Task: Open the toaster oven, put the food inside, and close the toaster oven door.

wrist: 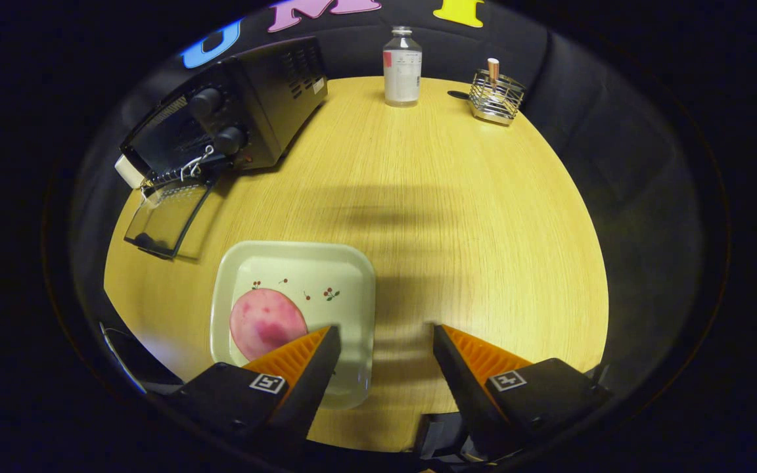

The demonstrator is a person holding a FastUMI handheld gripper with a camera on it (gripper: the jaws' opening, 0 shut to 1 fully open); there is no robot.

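oven door: already down, toaster oven [234, 115] stands open at the far left of the tabletop [457, 217], glass door [168, 220] lying flat in front of it
progress: step one looks done; food not yet moved, door not yet closed, so roughly a third through
food: round pink slice [265, 322] lies flat on the pale square plate [352, 276], near side of the tabletop, well short of the oven
jaws: gripper [384, 341] spread wide with nothing held; left finger over the plate's near edge, just beside the slice, right finger over bare wood
next, as I judge: shift left onto the slice and pinch it
oven cavity: dark, can't tell what's inside
wire basket [497, 98]: far right, one upright stick-like item in it
bottle [402, 66]: clear, upright at the far edge, looks capped, contents unclear
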